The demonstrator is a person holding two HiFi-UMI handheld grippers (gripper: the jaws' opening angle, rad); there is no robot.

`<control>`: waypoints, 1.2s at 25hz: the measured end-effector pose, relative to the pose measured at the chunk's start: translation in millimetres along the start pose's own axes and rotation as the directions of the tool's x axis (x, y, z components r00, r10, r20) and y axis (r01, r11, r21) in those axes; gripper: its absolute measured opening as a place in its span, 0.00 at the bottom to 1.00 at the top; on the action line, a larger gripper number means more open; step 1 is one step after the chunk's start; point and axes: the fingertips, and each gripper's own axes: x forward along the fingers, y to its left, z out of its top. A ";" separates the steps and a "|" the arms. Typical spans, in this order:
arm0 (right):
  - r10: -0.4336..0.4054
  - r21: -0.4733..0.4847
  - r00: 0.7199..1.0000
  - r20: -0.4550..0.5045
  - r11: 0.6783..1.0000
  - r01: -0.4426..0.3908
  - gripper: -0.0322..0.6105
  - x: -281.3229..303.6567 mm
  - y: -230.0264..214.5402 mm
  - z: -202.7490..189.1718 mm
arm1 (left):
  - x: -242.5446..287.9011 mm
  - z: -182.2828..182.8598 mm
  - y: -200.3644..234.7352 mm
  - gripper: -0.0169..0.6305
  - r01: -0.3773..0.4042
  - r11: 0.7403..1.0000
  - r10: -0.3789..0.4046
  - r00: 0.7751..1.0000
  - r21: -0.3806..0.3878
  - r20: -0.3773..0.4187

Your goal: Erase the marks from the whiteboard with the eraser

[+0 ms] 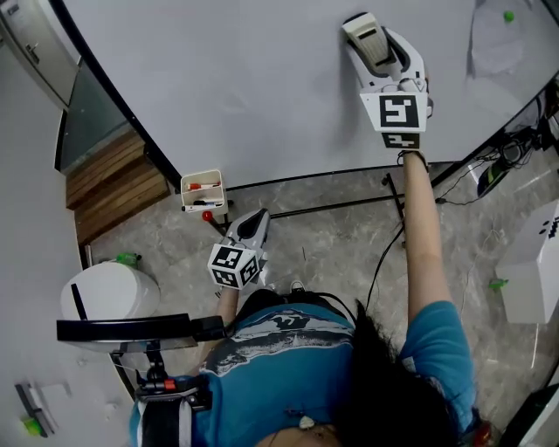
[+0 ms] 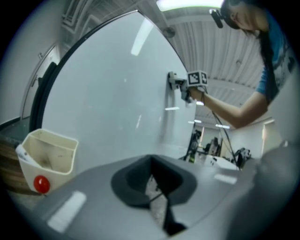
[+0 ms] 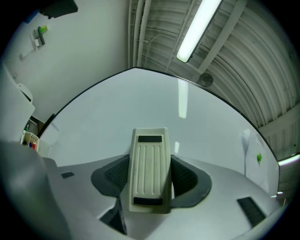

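Observation:
The whiteboard point(image 1: 262, 87) fills the upper part of the head view, and I see no marks on it. My right gripper point(image 1: 374, 37) is raised against it and is shut on a cream ribbed eraser point(image 1: 376, 48). In the right gripper view the eraser point(image 3: 150, 164) stands between the dark pads of the right gripper point(image 3: 150, 180), close to the bare whiteboard point(image 3: 140, 108). My left gripper point(image 1: 255, 223) hangs low beside the board's lower edge, shut with nothing in it. Seen from the left gripper point(image 2: 153, 180), the right one is far up the whiteboard point(image 2: 108, 93).
A cream marker tray point(image 1: 203, 190) with red-capped pens hangs at the board's lower edge, close to the left gripper. A paper sheet point(image 1: 496, 44) with a green magnet point(image 1: 508, 16) sits on the board's far right. A white bin point(image 1: 109, 292), wooden steps point(image 1: 113, 179) and cables point(image 1: 502, 161) lie on the floor.

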 end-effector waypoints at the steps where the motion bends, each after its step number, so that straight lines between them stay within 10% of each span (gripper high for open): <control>1: -0.016 0.014 1.000 -0.008 1.000 0.017 0.46 -0.3 -17.5 -1.4 | 0.1 0.2 -0.5 0.03 0.002 1.000 -0.002 1.000 0.001 -0.001; 15: -0.097 0.065 0.994 -0.050 0.993 0.100 0.46 1.2 -53.7 -15.6 | 0.4 1.4 3.0 0.03 -0.003 1.000 0.003 1.000 0.009 0.003; 30: 0.135 0.303 0.978 -0.157 0.949 -0.083 0.46 -77.0 154.3 -31.2 | -51.4 -21.7 2.7 0.03 -0.004 0.999 0.003 1.000 -0.038 -0.020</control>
